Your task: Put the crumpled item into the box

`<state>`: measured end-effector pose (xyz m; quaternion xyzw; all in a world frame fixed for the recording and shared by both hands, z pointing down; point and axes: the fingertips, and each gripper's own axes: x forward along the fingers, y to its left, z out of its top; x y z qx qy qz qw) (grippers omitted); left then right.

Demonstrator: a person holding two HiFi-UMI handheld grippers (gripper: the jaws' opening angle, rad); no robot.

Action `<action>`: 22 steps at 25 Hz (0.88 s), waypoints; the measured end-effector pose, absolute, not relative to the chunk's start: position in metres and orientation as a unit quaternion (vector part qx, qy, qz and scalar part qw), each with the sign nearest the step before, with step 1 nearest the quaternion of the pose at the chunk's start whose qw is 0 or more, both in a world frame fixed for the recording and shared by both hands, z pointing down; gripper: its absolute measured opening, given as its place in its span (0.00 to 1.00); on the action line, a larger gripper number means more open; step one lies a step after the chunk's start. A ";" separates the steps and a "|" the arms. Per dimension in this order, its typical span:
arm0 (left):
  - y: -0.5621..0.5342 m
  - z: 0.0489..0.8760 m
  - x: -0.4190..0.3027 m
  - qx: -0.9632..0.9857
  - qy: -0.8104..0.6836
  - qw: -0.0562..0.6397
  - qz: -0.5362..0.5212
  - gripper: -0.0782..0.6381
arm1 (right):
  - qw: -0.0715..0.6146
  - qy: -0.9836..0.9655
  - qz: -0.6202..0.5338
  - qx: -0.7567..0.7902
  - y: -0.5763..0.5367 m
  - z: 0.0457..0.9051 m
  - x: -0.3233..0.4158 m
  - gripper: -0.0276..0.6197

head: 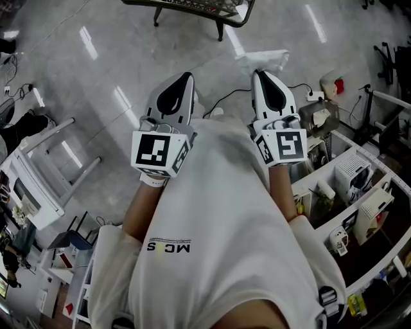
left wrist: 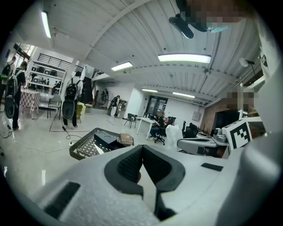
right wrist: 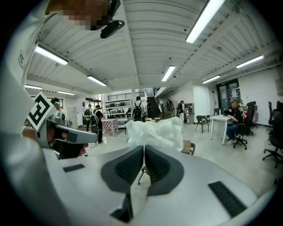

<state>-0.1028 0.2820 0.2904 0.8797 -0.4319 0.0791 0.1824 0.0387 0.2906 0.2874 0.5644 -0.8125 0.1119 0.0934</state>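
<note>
Head view puts the crumpled plastic bag at the tip of our right gripper, with a mesh tray straight ahead. Left gripper view shows our left gripper clenched on nothing; we cannot tell which box in the tray is meant. Right gripper view shows the jaws pressed together, apparently pinching the bag, though the pinch itself is hidden.

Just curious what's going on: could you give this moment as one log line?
left gripper: shut | right gripper: shut on crumpled plastic | both grippers held at chest | plastic not yet boxed
</note>
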 end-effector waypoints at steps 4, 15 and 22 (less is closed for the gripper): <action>0.268 0.286 -0.122 0.884 -0.425 0.180 0.076 0.14 | 0.089 -0.805 0.112 0.576 0.273 0.286 0.029 0.08; 0.222 0.290 -0.146 0.877 -0.436 0.190 0.072 0.14 | 0.092 -0.811 0.121 0.565 0.216 0.290 0.006 0.08; 0.155 0.300 -0.143 0.871 -0.444 0.197 0.073 0.14 | 0.096 -0.818 0.132 0.552 0.149 0.305 0.004 0.08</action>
